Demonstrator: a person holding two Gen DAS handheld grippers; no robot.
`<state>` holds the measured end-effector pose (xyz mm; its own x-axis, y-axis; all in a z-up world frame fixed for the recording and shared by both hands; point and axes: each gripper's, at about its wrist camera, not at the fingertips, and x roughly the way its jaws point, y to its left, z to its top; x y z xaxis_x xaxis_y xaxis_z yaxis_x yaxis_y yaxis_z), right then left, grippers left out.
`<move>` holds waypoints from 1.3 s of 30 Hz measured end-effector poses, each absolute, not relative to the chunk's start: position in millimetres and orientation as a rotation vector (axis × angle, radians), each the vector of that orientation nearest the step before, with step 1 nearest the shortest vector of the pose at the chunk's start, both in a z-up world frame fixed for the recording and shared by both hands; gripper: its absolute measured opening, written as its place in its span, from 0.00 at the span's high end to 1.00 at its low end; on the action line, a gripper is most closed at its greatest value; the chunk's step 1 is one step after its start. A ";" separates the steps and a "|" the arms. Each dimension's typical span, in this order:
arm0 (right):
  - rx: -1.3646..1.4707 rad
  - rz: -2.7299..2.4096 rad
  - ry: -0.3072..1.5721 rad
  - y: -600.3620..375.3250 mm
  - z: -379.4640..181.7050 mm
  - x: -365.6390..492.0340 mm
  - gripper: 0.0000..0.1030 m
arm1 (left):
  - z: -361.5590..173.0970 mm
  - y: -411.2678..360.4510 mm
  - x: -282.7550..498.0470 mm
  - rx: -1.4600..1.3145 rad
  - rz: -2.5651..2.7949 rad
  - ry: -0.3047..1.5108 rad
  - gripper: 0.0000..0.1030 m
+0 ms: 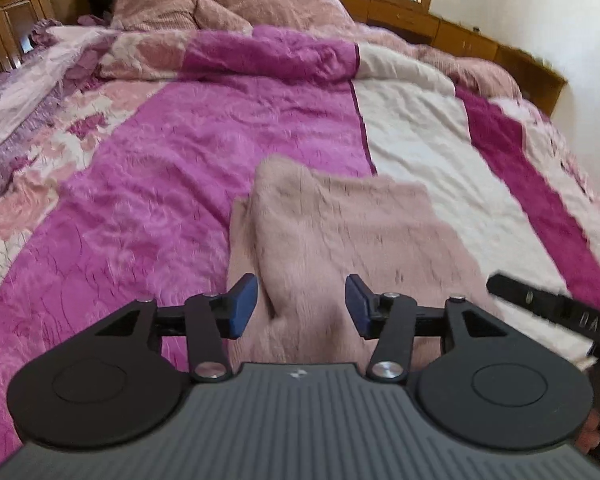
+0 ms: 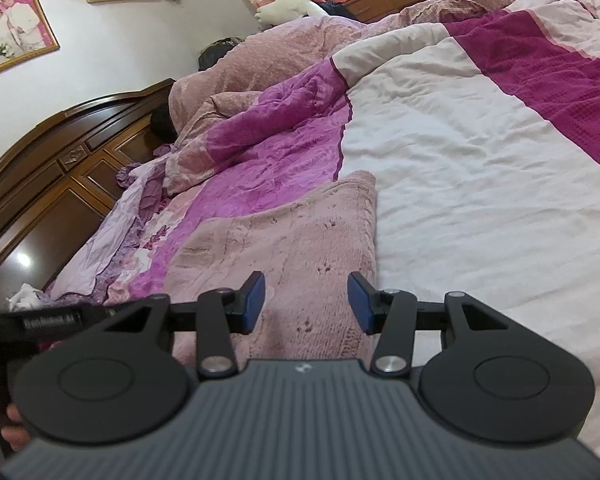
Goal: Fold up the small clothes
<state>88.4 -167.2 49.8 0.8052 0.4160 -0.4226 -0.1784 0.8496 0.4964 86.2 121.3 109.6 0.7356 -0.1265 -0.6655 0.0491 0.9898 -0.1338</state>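
Black linkage left gripper [image 1: 301, 306], right gripper [image 2: 306, 304]: blue-padded fingers [image 1: 242, 306], silver screws, ribbed grey body

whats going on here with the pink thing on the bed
A person is folding a small pink fuzzy garment on the bed with two handheld grippers. The garment lies flat on the bedspread and looks already folded over. The left gripper and the right gripper both hover over its near edge with jaws open, pads gripping nothing.
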 end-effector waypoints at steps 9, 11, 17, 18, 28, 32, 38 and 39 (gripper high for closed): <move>0.438 0.351 0.584 -162.9 45.0 86.3 0.52 | 68.9 139.7 81.4 -0.106 0.032 0.825 0.45; 0.429 0.357 0.600 -159.0 41.3 87.5 0.53 | 66.2 142.4 77.3 -0.109 0.032 0.818 0.43; 0.356 0.345 0.614 -153.4 36.6 87.9 0.53 | 78.9 137.4 80.6 -0.091 0.006 0.776 0.43; 0.364 0.344 0.616 -154.4 36.5 88.2 0.53 | 84.4 135.1 87.4 -0.076 -0.003 0.759 0.43; 0.480 0.267 0.549 -170.2 40.8 99.9 0.52 | 95.6 117.7 176.3 -0.080 0.034 0.692 0.43; 0.486 0.270 0.582 -169.2 33.0 105.9 0.52 | 79.9 114.4 194.4 0.003 0.156 0.687 0.43; 0.443 0.323 0.589 -155.4 29.7 105.5 0.52 | 56.0 146.6 201.3 -0.083 0.226 0.739 0.41; 0.441 0.321 0.591 -155.1 30.1 106.1 0.52 | 57.6 150.3 201.4 -0.100 0.219 0.745 0.41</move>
<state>106.1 -155.1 30.1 0.7861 0.4107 -0.4620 -0.1639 0.8591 0.4848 201.4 150.3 57.6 0.7135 0.1620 -0.6817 -0.2330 0.9724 -0.0128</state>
